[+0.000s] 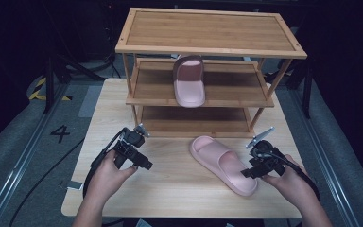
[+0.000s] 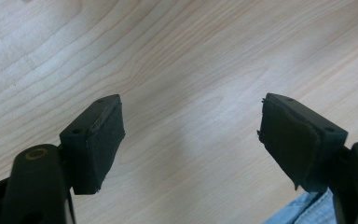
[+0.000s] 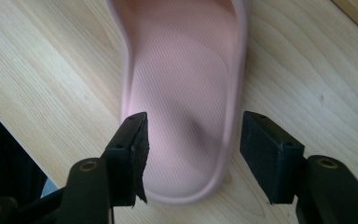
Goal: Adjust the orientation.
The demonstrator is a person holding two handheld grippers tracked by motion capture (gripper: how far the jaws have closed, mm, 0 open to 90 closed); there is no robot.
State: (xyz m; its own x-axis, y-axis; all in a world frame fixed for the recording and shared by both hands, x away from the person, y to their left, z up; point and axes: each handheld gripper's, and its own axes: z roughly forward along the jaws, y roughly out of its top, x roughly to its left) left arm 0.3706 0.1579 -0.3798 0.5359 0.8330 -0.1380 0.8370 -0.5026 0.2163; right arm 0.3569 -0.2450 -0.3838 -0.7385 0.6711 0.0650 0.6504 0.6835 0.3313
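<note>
A pink slide slipper (image 1: pixel 208 149) lies slantwise on the wooden table, in front of the rack and right of centre. My right gripper (image 1: pixel 251 172) hovers at its near right end. In the right gripper view the gripper (image 3: pixel 193 119) stands open: one pad (image 3: pixel 139 144) is over the footbed (image 3: pixel 182 70) and the other lies just outside the rim, neither pressing. A second pink slipper (image 1: pixel 189 82) rests on the rack's middle shelf. My left gripper (image 1: pixel 142 161) is at the table's left. Its jaws (image 2: pixel 191 109) are spread wide over bare wood with nothing between them.
A three-tier bamboo rack (image 1: pixel 208 47) stands at the back of the table (image 1: pixel 170 189); its top and bottom shelves are bare. A patch of blue denim (image 2: pixel 303 210) shows below the left gripper. Dark floor and metal rails surround the table.
</note>
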